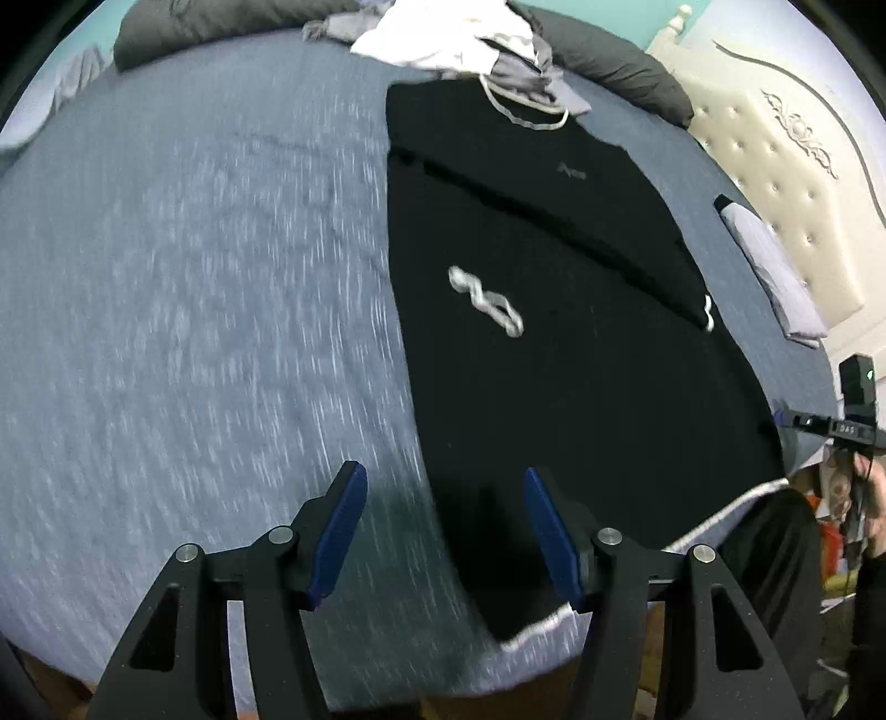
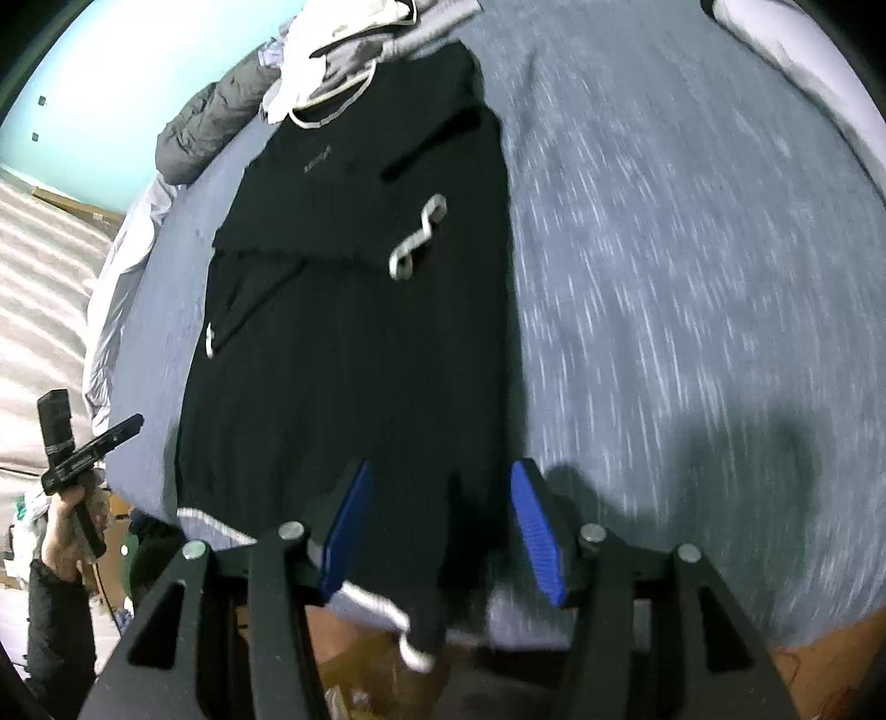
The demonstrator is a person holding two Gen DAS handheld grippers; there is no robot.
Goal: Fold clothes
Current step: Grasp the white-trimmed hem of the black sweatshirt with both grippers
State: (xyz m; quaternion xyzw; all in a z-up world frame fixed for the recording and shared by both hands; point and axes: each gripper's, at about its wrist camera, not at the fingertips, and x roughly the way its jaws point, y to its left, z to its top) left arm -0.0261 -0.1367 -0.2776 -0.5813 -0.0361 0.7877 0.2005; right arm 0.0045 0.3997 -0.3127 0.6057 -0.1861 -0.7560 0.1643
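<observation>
So I've got both grippers hovering at the foot end of the bed [image 1: 194,277], which has a blue-grey heathered cover on it, and the black shirt [image 1: 554,360] is spread out lengthwise on top, collar end far from me and hem end closest. It's a dark tee with white trim along the neckline and the hem, and both sleeves look folded in over the body, so it's a long narrow strip right now. There's a little twisted white string [image 1: 486,300] lying on the middle of the shirt, can't tell what it is exactly. My left gripper [image 1: 446,531] has its jaws spread wide with nothing between them, sitting above the hem corner where the shirt's edge meets the cover. In the right wrist view, the right gripper [image 2: 437,531] is the same deal, jaws wide apart and empty, over the other hem corner, which hangs a bit over the bed's edge. Both views are smeared with motion blur, so fine detail is mush. Past the collar there's a pile of clothes [image 1: 459,39], white and grey stuff, plus a dark grey pillow [image 1: 614,66] against the teal wall. Off to the side I can see a cream tufted headboard [image 1: 775,183] and a folded lavender garment [image 1: 775,271] near it.
</observation>
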